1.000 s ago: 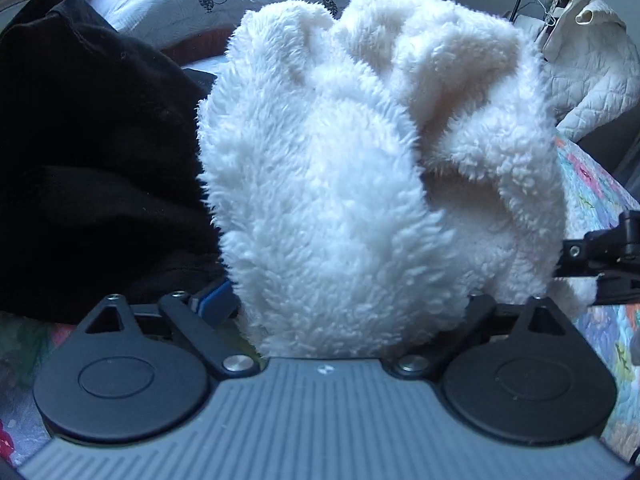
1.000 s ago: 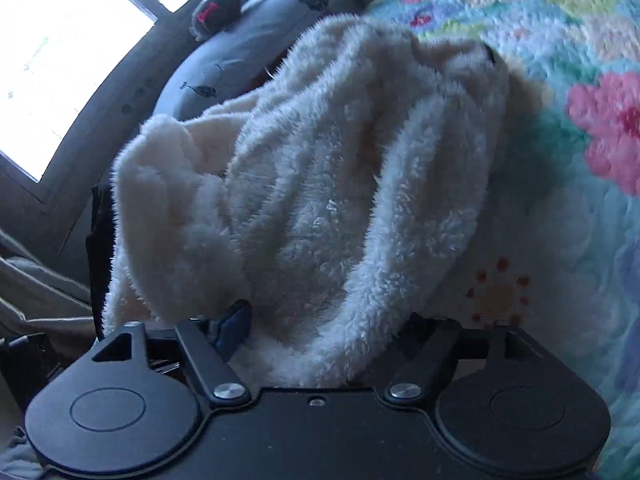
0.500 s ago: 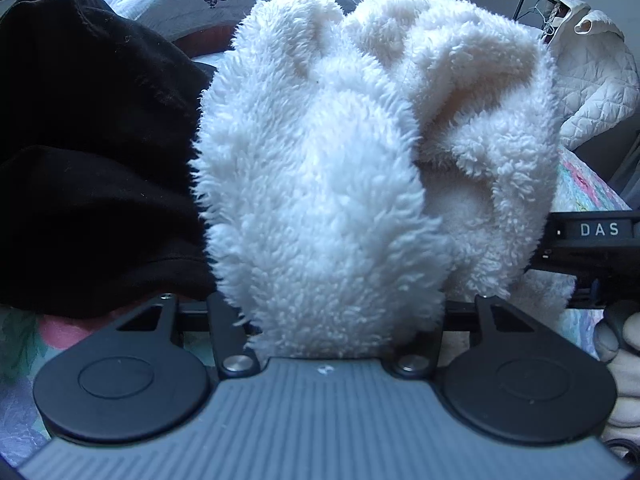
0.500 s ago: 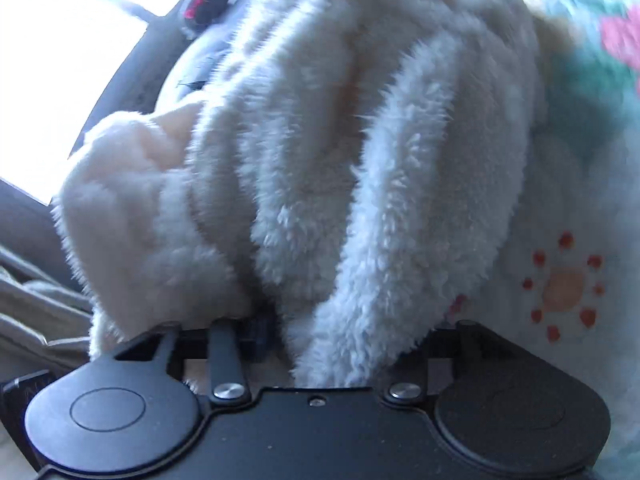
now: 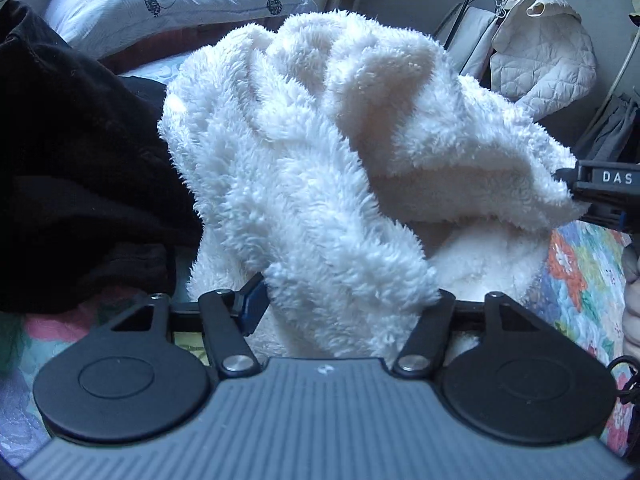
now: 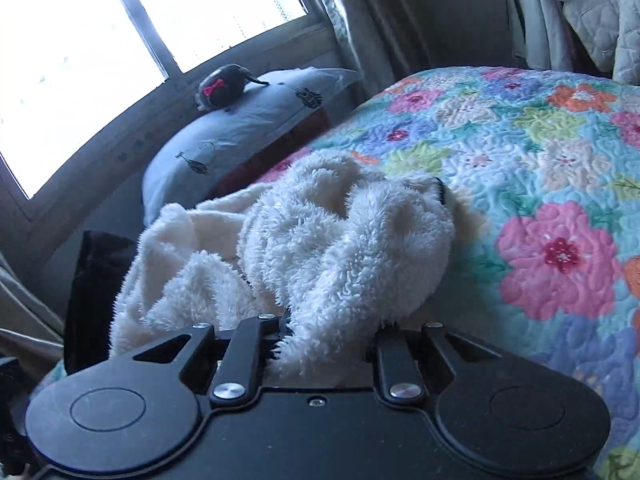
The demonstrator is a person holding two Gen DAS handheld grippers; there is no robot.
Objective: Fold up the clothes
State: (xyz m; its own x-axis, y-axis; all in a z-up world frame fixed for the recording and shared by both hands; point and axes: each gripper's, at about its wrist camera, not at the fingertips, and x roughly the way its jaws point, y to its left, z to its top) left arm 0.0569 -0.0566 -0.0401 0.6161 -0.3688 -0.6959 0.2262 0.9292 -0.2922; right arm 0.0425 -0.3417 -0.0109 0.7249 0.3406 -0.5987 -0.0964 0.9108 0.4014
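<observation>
Lying at the far left of the left wrist view is a heap of black clothing (image 5: 72,168), piled on the bed beside the white fleece garment (image 5: 320,184) that fills the middle of the picture. Behind both, at the head of the bed, a pale pillow (image 5: 168,4) carries small printed cat figures; no words can be read on it.

The fleece garment is bunched and lifted off the flowered quilt (image 5: 580,280), its bulk rising away from the camera and one thick fold running down into the left gripper (image 5: 348,300). That gripper's fingers are set fairly wide with the fold filling the gap between them, and they are opening at this moment; whether the pads still press the pile cannot be told.

From the bunch a flap stretches out toward the right edge, where the right gripper (image 5: 568,192) has its corner; a white label on that gripper reads "DAS". Part of a hand (image 5: 632,312) shows below it. Behind, a quilted cream jacket (image 5: 540,48) hangs on a clothes rack (image 5: 480,0).

In the right wrist view the window (image 6: 140,40) is upper left, with a dark soft toy with a red bow (image 6: 224,86) on the pillow (image 6: 240,136). The garment (image 6: 340,248) lies in a long mound near the left edge of the bed, running away from the camera, its near end pinched in the right gripper (image 6: 324,340), whose fingers are narrow and closing on it. The quilt (image 6: 540,200) spreads to the right.
</observation>
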